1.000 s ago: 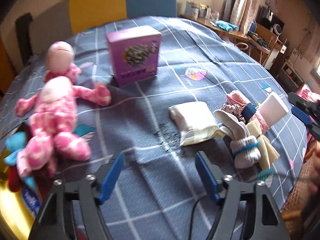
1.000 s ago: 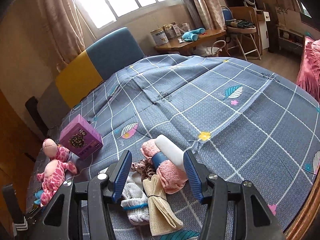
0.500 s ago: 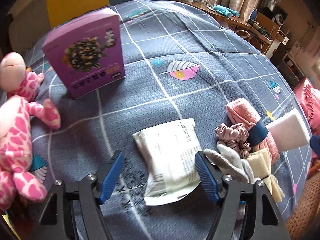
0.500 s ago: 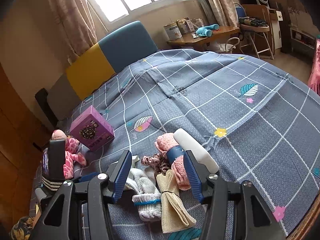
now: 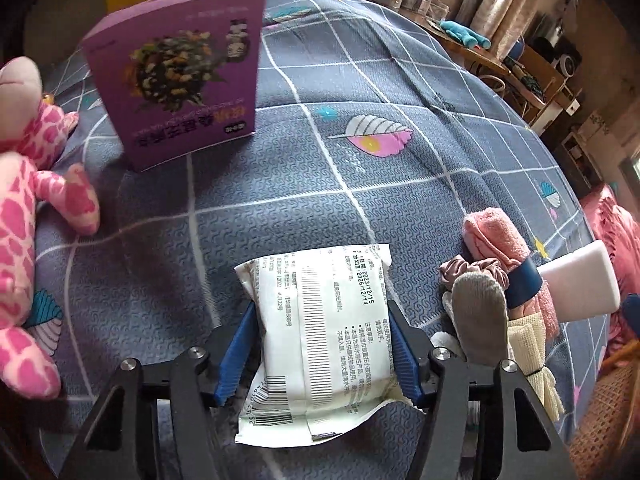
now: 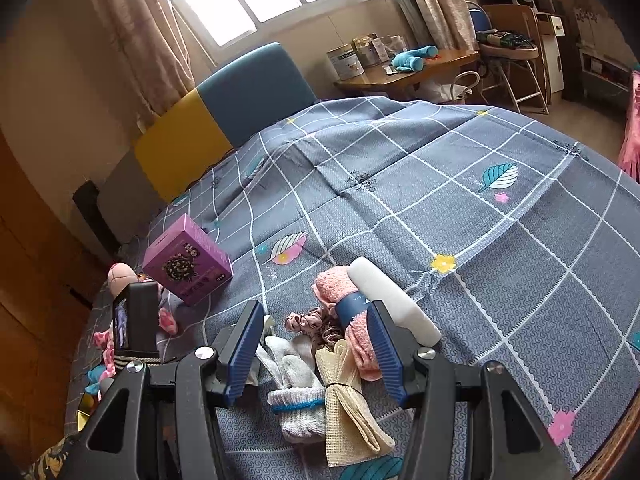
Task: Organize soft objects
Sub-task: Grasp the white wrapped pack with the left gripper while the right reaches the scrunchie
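White soft pack [image 5: 320, 320] is bracketed by the left gripper [image 5: 320, 354], whose jaws are closing with the pack between them; the blue pads appear to meet its side edges, though a firm pinch cannot be confirmed. Its long axis is aligned with the fingers, running away from them across the grey checked bedspread [image 5: 420, 184]. The right gripper [image 6: 316, 354] is held half open and empty over the pile. Just right of the pack lie a grey sock [image 5: 480, 312], scrunchie [image 5: 460, 270] and pink towel [image 5: 496, 236]. Further off stand a purple box [image 5: 180, 80] and pink plush [image 5: 24, 240]; nothing is seen blocking a lift.
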The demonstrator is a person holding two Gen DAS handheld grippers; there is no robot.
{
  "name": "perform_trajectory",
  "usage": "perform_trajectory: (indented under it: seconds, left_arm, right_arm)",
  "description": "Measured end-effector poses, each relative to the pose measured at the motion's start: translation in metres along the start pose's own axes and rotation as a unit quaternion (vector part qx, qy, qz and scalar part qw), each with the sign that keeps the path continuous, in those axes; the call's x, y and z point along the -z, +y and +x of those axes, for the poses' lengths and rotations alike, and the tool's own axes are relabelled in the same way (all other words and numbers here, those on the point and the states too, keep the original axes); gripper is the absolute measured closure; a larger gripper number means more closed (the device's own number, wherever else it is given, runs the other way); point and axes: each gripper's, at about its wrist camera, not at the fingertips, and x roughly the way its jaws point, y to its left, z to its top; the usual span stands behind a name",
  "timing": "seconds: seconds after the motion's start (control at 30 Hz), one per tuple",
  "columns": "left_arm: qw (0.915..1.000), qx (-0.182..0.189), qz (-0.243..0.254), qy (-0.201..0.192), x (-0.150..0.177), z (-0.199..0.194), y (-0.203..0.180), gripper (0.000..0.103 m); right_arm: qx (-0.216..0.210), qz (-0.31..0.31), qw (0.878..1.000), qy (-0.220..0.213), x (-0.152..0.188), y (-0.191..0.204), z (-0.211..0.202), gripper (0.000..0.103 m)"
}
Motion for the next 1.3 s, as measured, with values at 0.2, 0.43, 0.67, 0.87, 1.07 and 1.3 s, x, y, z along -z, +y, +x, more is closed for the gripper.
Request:
perform_trajectory:
  seconds: [0.2,0.43,0.67,0.87,1.07,1.3]
  left_arm:
    - [0.9992,-0.014,0.014,-0.033,0.039,-0.043,0.026,0.040]
    - [0.9969,-0.051,0.040,-0.045,0.099,-0.061,0.049,0.040]
    - [0.9981,-0.029,0.019,-0.050,0.113,-0.052,0.064,0.039]
    - [0.9969,-0.037,0.036,-0.058,0.116,-0.050,0.060,0.037]
    - [0.9967,-0.033,0.034,-0.067,0.118,-0.050,0.061,0.036]
    - [0.9960,-0.035,0.032,-0.075,0.120,-0.049,0.060,0.034]
  right_arm:
    - [-0.003,-0.026,1.000,0.006,0.002,0.010,0.002,0.049]
    - [-0.001,-0.096,0.994,0.052,0.014,0.035,0.018,0.059]
    - [0.047,-0.105,0.985,0.129,0.012,0.040,0.063,0.066]
    - [0.060,-0.101,0.983,0.144,-0.004,0.044,0.098,0.065]
    - [0.088,-0.117,0.977,0.159,0.003,0.044,0.130,0.065]
    - [0.108,-0.140,0.970,0.170,0.014,0.039,0.149,0.086]
